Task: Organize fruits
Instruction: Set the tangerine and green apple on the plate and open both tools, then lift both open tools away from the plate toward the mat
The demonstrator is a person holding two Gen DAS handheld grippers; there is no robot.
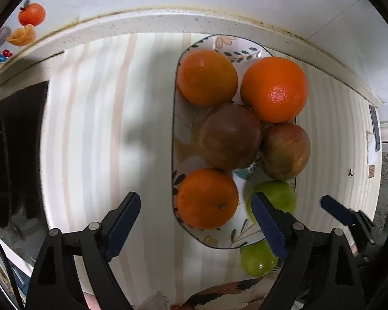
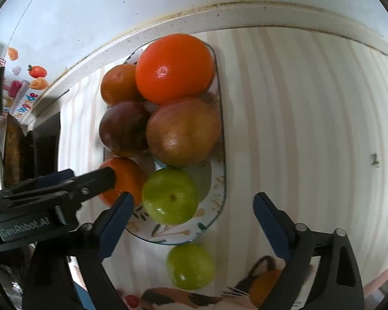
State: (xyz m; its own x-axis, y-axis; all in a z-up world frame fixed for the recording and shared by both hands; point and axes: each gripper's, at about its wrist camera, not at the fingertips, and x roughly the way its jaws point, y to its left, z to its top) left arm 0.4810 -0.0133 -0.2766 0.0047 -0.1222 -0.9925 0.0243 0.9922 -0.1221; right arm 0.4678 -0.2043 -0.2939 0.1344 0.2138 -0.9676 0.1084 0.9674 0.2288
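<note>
Now: both tools, left tool (image 1: pixel 195 219) and right tool (image 2: pixel 192 215), gape, empty. One green apple (image 2: pixel 190 265) lies off the plate (image 2: pixel 221 201) on the tabletop. Likely firm, slick, rolls; pinch across its widest middle.

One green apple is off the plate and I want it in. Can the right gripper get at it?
Probably yes: the green apple lies alone on the tablecloth, in front of the open right gripper.
</note>
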